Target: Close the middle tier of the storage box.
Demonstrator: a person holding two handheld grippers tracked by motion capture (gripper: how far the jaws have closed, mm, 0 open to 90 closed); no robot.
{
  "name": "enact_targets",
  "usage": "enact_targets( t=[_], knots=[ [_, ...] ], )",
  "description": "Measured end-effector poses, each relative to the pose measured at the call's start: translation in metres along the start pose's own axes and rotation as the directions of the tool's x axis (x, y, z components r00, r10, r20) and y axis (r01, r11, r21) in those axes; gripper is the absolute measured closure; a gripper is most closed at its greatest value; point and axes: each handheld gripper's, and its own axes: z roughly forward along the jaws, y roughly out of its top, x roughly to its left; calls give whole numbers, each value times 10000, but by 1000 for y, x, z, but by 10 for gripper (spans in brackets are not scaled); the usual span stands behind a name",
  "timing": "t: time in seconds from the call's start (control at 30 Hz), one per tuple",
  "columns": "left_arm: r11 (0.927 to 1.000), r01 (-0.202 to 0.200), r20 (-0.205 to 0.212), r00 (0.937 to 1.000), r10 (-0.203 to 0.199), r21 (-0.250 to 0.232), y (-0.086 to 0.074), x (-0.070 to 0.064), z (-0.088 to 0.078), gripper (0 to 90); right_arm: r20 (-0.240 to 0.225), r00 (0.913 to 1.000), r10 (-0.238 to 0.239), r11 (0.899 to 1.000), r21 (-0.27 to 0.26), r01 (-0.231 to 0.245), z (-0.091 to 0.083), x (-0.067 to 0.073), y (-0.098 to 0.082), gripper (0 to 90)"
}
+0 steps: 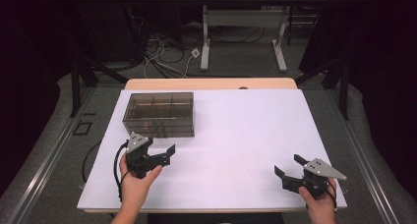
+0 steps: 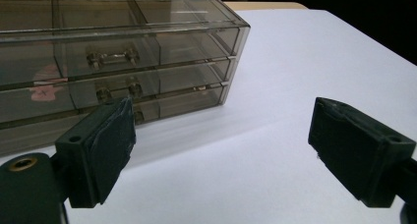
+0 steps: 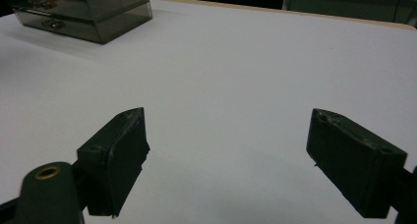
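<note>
Hovering just in front of the smoky clear drawer unit at the far left of the white table, the left gripper holds its jaws wide with nothing between them. A careless push could shove the light unit back (nothing braces it). The right gripper, also open and empty, sits near the right edge with bare table between.

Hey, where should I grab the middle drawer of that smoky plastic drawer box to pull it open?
Probably by its small bar handle on the front of the drawer box. It stands proud of the drawer face on two posts, giving the pads something to close around. Come from the front, the side facing the left tongs, which stand open and empty just short of it, jaws level with the bar.
</note>
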Motion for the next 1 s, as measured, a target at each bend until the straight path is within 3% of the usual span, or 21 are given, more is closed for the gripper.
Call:
enact_targets(
  t=[0.27, 0.37, 0.47, 0.6, 0.83, 1.0],
  knots=[
    [9999, 139, 83, 9999, -139, -50, -16, 2, -6, 109, -33, 10000, -23, 10000, -30, 23, 0, 0, 0, 149],
    [9997, 191, -24, 9998, -191, -180, -20, 3, -10, 109, 34, 10000, -15, 9998, -190, 16, 0, 1, 0, 150],
    [9996, -104, -267, 9996, 97, -250, -22, 4, -14, 109, -90, 10000, -13, 10000, -86, 13, -1, 1, 1, 149],
    [9994, -5, -288, 9996, -5, -346, -24, 8, -14, 87, -110, 9999, 27, 10000, -76, -28, -1, 1, 1, 150],
    [9994, -223, -22, 9998, 222, -255, -28, 7, -11, 2, -99, 9999, -103, 9999, -128, 101, -1, 0, 1, 149],
    [9993, -217, 64, 9997, 219, -294, -30, 7, -10, 3, -105, 9999, -107, 9999, -114, 106, 0, 1, 1, 150]
  ],
)
